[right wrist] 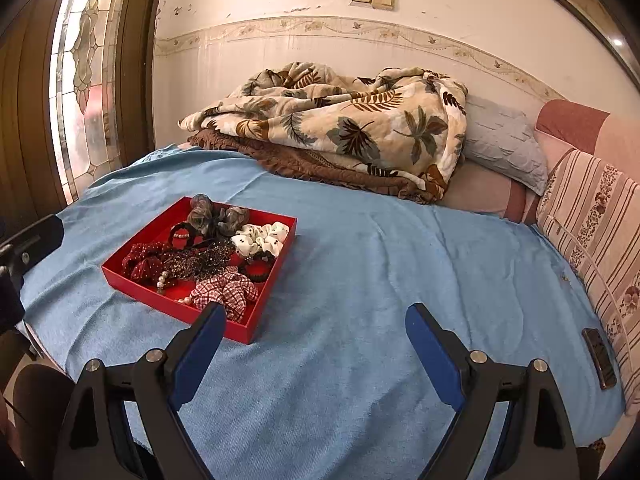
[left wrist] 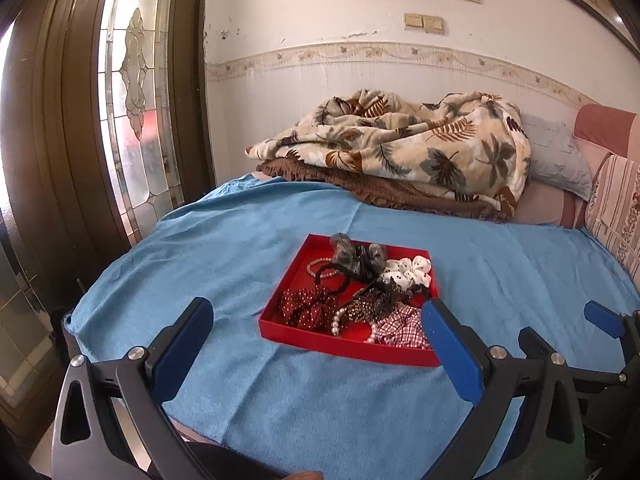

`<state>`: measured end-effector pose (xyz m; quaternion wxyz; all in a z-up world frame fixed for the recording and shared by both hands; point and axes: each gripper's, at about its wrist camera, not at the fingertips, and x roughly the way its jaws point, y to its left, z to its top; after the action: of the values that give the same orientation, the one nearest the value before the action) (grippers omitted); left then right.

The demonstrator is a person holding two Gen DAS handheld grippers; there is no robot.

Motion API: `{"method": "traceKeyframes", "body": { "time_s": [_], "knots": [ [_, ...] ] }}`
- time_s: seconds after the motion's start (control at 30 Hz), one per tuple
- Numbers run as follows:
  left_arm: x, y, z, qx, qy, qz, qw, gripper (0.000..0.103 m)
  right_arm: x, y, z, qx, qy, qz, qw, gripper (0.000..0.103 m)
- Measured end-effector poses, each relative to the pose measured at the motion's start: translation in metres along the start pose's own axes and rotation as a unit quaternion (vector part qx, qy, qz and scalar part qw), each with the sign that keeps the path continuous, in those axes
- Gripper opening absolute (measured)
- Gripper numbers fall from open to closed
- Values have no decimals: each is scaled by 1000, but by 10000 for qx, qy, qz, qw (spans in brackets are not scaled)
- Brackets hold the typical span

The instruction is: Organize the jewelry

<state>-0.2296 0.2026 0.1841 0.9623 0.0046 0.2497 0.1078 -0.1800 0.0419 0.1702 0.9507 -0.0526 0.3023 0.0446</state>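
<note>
Red tray (left wrist: 280, 326) holds scrunchies (left wrist: 308, 306), pearl bracelets (left wrist: 318, 267).

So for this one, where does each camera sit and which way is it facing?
Left wrist: rides the left hand-held gripper, low at the near bed edge, facing the red tray straight ahead; both blue fingers spread, and the right hand-held gripper's tip at far right.
Right wrist: rides the right hand-held gripper, further right, facing bare blue cover with the tray to its left; own fingers spread, the left gripper's tip at the left edge.
Shared: tray of hair ties, leaf-print blanket, wall.
</note>
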Motion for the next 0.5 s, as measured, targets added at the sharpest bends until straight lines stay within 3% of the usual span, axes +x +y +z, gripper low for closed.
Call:
{"method": "traceKeyframes", "body": {
  "time_s": [0.5],
  "knots": [
    [12, 0, -7, 2, 339, -97, 9994, 103, 6, -1, -1, 46, 122, -8, 9999, 94]
  ]
}}
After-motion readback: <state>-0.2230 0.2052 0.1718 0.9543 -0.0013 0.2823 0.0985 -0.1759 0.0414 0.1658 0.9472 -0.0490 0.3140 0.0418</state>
